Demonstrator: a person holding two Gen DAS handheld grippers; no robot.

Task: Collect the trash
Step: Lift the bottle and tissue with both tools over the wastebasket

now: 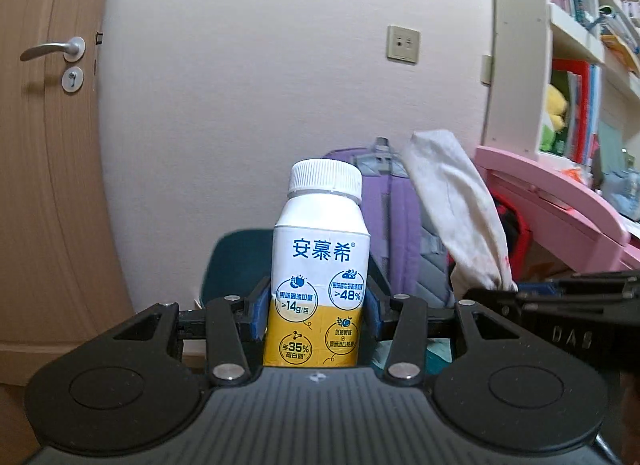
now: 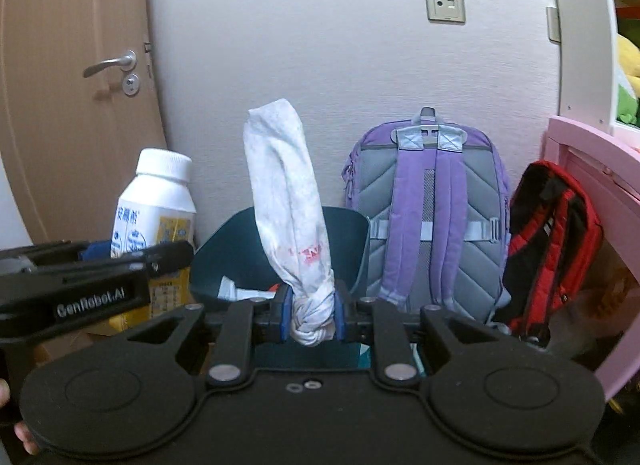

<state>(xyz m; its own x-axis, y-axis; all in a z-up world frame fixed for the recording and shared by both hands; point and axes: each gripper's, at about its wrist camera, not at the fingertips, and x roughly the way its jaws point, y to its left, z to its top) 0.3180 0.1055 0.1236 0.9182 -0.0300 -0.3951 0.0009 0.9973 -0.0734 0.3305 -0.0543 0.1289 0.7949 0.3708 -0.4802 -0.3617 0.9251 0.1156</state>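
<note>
- Your left gripper (image 1: 318,315) is closed about halfway on the yogurt drink bottle (image 1: 320,265), its blue pads (image 1: 258,315) pressing the carton-like body at the line between the white and yellow print.
- The bottle stands upright in that grip. Its squared walls look stiff enough, but probably give if you squeeze hard, and the coated surface looks slick, so keep your hold low on the flat sides, not on the ribbed white cap (image 1: 325,179).
- Your right gripper (image 2: 311,317) is closed narrowly around the knotted end of a white plastic bag (image 2: 288,201), twisted into a long roll that stands up from the jaws.
- That bag looks light, soft and crinkly, and the knot is your surest hold.
- Just beyond both grippers sits a dark teal bin (image 2: 352,233), smooth plastic, with scraps inside.
- Farther back, a padded purple backpack (image 2: 432,201) and a red and black bag (image 2: 556,233) lean near the wall.
</note>
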